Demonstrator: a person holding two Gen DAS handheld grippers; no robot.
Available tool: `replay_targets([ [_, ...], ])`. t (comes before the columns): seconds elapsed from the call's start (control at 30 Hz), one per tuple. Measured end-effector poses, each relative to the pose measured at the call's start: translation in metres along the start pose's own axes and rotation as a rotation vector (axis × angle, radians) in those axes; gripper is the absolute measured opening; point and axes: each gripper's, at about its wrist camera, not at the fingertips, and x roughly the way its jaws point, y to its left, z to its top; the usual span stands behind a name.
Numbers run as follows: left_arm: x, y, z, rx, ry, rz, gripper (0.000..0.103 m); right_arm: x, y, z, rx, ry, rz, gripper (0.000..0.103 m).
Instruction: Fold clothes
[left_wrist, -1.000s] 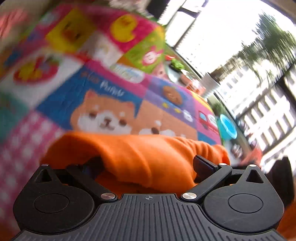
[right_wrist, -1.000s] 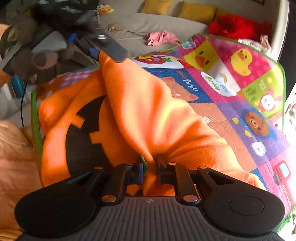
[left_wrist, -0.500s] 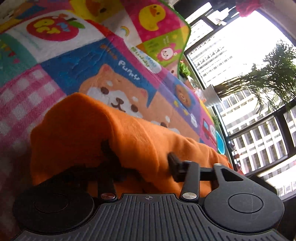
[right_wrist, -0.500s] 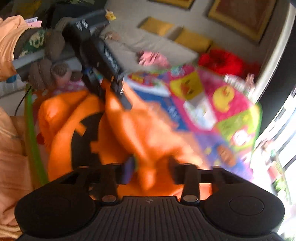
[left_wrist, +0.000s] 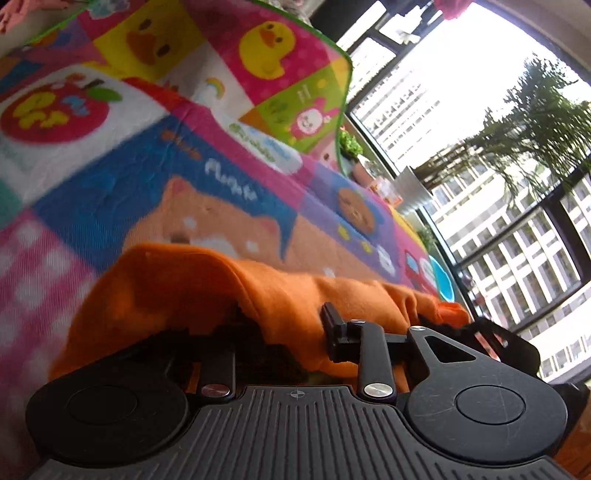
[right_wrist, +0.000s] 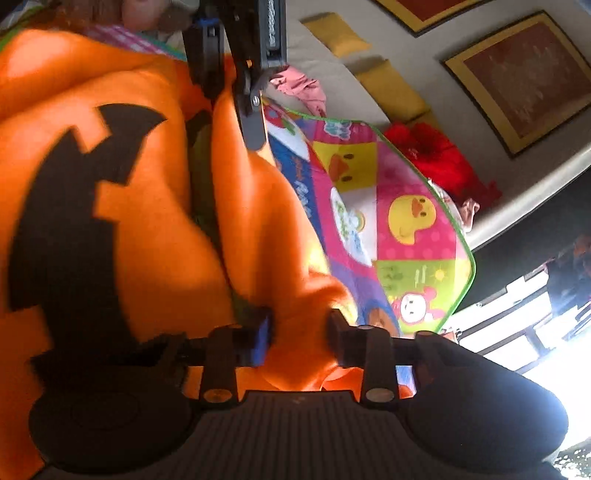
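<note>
Left view, garment: orange garment (left_wrist: 280, 295) lies bunched on the play mat (left_wrist: 155, 173), draped over and between the left gripper (left_wrist: 284, 328) fingers.
Left view, fingers: parted, cloth slack between them; the left finger is buried under the fabric.
Left view, change: fingers stand nearer together than a second ago.
Right view, garment: garment (right_wrist: 140, 206), black cut-out shape up, fills the left; a fold runs down between the right gripper (right_wrist: 301, 332) fingers.
Right view, fingers: spread apart, no longer pinching the fold as a second ago.
Right view, other gripper: left gripper (right_wrist: 243, 74) sits at the garment's far edge.
</note>
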Motion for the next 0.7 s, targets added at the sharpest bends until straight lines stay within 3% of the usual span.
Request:
replay_targets([
  [0.1,0.016,0.006,0.031,0.005,-0.012,0.015,0.025,0.032,-0.022,0.008,0.015,-0.002,-0.021,0.022],
  [0.23,0.020,-0.008,0.079,0.088,-0.109,0.030,0.023,0.064,-0.059,0.020,0.062,-0.033,-0.033,0.023],
  [0.3,0.014,-0.016,0.095,0.119,-0.153,0.018,0.023,0.061,-0.080,0.028,0.130,-0.083,0.014,0.030],
  [0.37,0.010,-0.021,0.102,0.144,-0.174,0.008,0.023,0.057,-0.091,0.034,0.166,-0.125,0.053,0.060],
  [0.4,0.009,-0.022,0.102,0.154,-0.178,0.011,0.023,0.056,-0.091,0.038,0.170,-0.142,0.064,0.062],
  [0.5,0.011,-0.019,0.096,0.164,-0.171,0.022,0.023,0.057,-0.081,0.046,0.146,-0.156,0.096,0.063],
  [0.63,0.007,-0.012,0.088,0.169,-0.164,0.032,0.023,0.091,-0.059,0.042,0.040,-0.072,-0.018,0.060],
  [0.67,0.004,-0.012,0.087,0.167,-0.165,0.032,0.023,0.096,-0.060,0.038,0.053,-0.051,-0.032,0.040],
  [0.7,-0.002,-0.013,0.085,0.171,-0.169,0.033,0.023,0.099,-0.066,0.035,0.088,-0.032,-0.028,0.030],
])
